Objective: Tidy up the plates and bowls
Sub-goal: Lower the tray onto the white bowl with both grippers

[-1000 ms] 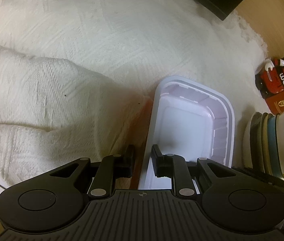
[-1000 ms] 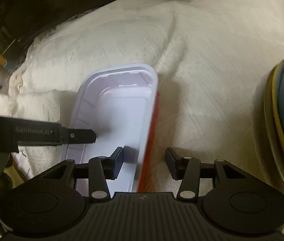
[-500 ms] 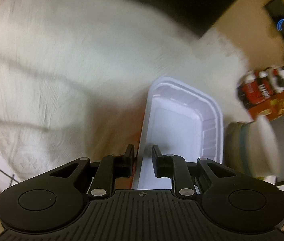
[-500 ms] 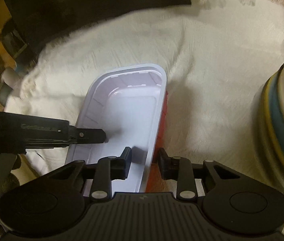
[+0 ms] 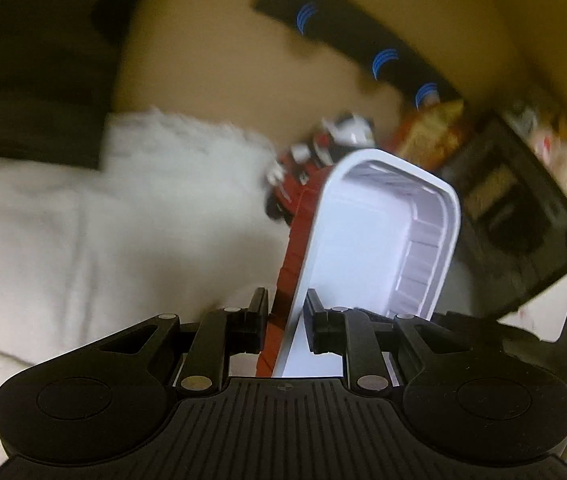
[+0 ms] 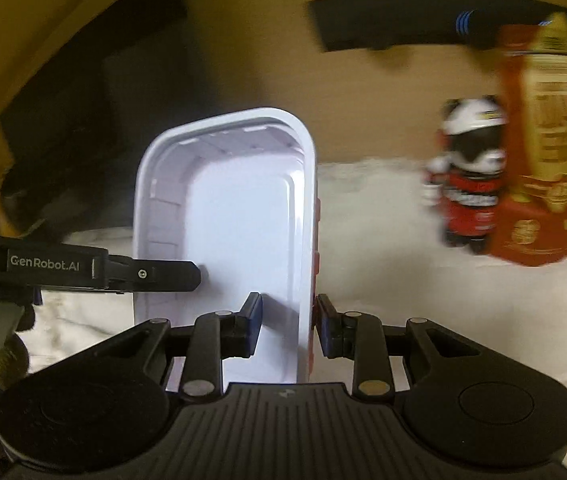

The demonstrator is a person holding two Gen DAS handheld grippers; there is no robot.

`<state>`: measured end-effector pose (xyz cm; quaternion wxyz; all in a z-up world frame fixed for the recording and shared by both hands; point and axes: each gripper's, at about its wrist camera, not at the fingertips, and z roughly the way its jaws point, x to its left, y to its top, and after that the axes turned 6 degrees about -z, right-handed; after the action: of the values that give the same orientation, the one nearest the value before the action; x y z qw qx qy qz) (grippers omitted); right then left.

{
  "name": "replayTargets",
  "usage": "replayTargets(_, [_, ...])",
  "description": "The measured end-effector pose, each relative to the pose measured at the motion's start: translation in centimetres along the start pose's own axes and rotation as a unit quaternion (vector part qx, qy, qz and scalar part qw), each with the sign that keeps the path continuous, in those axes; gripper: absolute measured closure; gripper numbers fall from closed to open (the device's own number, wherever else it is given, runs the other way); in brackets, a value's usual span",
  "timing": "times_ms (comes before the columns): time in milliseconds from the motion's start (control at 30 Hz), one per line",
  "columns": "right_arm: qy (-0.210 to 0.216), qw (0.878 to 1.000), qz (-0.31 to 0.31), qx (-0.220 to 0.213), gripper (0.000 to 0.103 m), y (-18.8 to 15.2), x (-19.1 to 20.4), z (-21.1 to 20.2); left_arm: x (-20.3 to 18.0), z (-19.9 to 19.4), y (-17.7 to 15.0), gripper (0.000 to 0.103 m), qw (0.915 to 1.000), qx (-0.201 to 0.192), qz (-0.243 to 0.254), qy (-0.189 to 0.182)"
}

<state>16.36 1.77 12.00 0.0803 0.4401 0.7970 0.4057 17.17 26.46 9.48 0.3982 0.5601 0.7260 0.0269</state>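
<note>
A rectangular tray, white inside and red outside (image 5: 367,248) (image 6: 239,220), hangs in the air above the white cloth, held from both sides. My left gripper (image 5: 285,316) is shut on its left wall, one finger inside and one on the red outer face. On the opposite wall my right gripper (image 6: 287,320) is shut in the same way. In the right wrist view the left gripper's finger (image 6: 163,276) reaches in from the left edge onto the tray's far wall. Both views are blurred by motion.
A white cloth (image 5: 103,240) (image 6: 463,300) covers the surface below. A red and white panda figure (image 6: 469,184) (image 5: 323,152) and an orange package (image 6: 543,140) stand at the back. A dark box (image 5: 523,220) lies to the right. A black strip with blue marks (image 5: 363,44) runs along the tan wall.
Both grippers have lifted the tray off the cloth and carried it up and toward the back. The right gripper closed onto the tray wall. The stack of plates has dropped out of view.
</note>
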Motion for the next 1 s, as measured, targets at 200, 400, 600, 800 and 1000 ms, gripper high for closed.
replayTargets(200, [-0.012, 0.997, 0.053, 0.06, 0.074, -3.1, -5.7, 2.5, 1.5, 7.8, -2.0, 0.082, 0.9938, 0.103, -0.038, 0.02])
replayTargets(400, [-0.001, 0.993, 0.074, 0.097, 0.075, -4.9, -7.6, 5.3, 2.7, 8.8, -2.2, 0.083, 0.9921, 0.098, -0.074, 0.027])
replayTargets(600, [0.011, 0.993, 0.056, 0.099, 0.075, -4.8, -7.3, 5.9, 1.8, 7.4, -1.5, 0.083, 0.9947, 0.072, -0.055, 0.049])
replayTargets(800, [0.018, 0.993, 0.049, 0.103, 0.073, -4.6, -6.9, 5.3, 2.0, 7.1, -2.0, 0.083, 0.9941, 0.068, -0.067, 0.05])
replayTargets(1000, [0.018, 0.994, 0.038, 0.106, 0.073, -4.3, -7.0, 5.4, 2.5, 7.3, -2.6, 0.083, 0.992, 0.084, -0.083, 0.047])
